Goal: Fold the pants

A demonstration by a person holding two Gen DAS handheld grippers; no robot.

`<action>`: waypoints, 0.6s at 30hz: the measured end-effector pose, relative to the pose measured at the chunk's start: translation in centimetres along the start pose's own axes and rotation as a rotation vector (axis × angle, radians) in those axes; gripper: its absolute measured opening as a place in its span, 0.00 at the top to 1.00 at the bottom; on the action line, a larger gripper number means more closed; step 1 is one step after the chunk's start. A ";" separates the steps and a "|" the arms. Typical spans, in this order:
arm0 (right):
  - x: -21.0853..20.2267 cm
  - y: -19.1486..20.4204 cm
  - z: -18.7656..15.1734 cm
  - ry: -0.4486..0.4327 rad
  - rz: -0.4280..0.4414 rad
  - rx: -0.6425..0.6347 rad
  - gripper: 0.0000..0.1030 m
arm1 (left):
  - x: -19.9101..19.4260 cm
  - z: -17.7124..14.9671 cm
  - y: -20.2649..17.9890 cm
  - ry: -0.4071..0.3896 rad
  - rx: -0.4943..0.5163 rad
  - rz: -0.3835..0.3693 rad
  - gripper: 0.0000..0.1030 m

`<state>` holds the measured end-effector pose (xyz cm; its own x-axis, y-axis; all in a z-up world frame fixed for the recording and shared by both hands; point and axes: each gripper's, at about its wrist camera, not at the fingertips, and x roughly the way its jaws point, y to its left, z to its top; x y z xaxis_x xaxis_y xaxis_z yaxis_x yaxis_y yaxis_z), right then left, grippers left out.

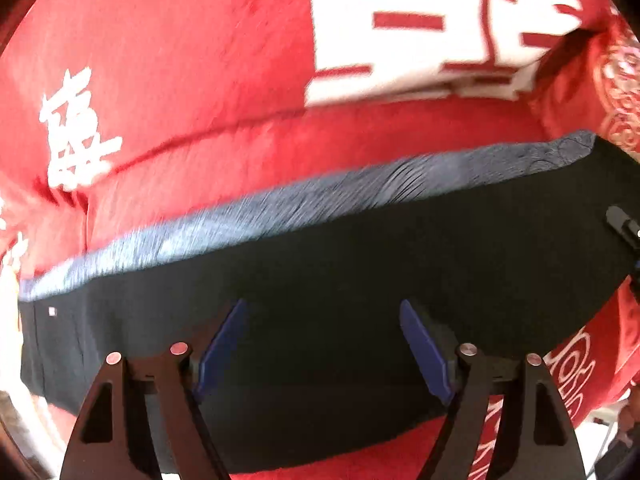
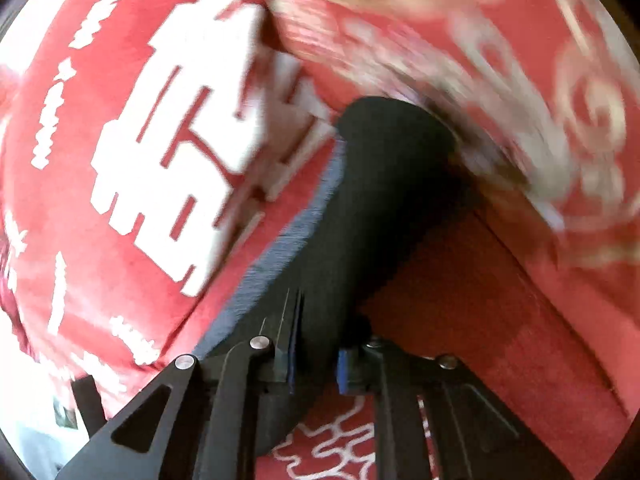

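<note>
I see open red blanket [image 1: 180,60] beyond the pants [image 1: 360,272]; a raised blanket fold [image 2: 500,100] blocks passage on my right.

One pants [image 1: 360,264], one red blanket [image 1: 180,60], two claws.

My left black two-finger gripper with blue pads [image 1: 324,344] points steeply down, its jaws standing wide apart with nothing pressed between them; my right black two-finger gripper with blue pads [image 2: 316,364] tilts down less steeply, its jaws nearly together and pinching a fold of dark cloth [image 2: 384,200].
</note>
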<state>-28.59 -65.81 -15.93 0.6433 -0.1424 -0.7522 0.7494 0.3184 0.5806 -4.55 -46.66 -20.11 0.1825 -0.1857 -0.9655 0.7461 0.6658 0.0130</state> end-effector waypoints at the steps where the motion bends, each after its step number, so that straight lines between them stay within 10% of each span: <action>1: -0.3 0.8 0.1 -0.004 0.012 -0.022 0.85 | 0.1 0.1 -0.7 -0.015 0.017 0.004 0.22; 4: -1.3 3.5 0.2 -0.008 0.037 -0.113 0.85 | 3.2 -0.6 -2.6 0.091 0.037 -0.048 0.21; 7: -1.6 6.5 -0.5 0.004 0.033 -0.226 0.85 | 2.9 -1.6 -3.9 -0.028 0.096 0.006 0.20; 18: -2.2 16.5 -5.2 0.041 0.003 -0.571 0.85 | 1.4 -1.4 2.3 0.013 -0.029 -0.198 0.18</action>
<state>-18.51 -55.35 -6.30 0.6304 -0.1078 -0.7688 0.5365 0.7762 0.3311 -3.52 -44.35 -21.82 0.0255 -0.3064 -0.9515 0.7478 0.6375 -0.1853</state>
